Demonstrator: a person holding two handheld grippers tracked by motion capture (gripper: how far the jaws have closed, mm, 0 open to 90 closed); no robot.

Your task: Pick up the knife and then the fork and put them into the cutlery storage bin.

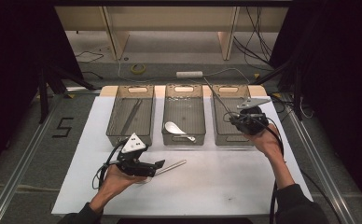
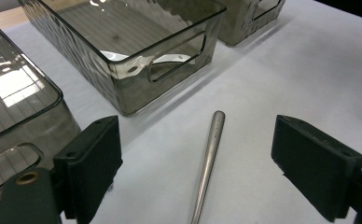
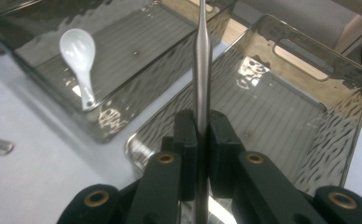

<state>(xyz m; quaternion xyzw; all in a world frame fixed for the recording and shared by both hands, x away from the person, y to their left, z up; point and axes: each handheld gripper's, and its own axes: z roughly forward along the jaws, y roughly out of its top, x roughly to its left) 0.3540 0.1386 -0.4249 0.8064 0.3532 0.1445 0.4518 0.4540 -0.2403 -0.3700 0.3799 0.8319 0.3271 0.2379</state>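
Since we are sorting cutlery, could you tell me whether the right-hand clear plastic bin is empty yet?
Empty: the right-hand clear smoked plastic bin shows only its bare ribbed floor, while the right gripper holds the thin metal rod above it.

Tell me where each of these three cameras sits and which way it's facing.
High view: above the person's side, looking forward and down on the table; both forearms, left gripper and right gripper.
Left gripper view: rides the left gripper, open jaws astride a metal stick.
Right gripper view: rides the right gripper, shut on a metal rod over a bin.
Shared: the gripper views both see the middle bin.
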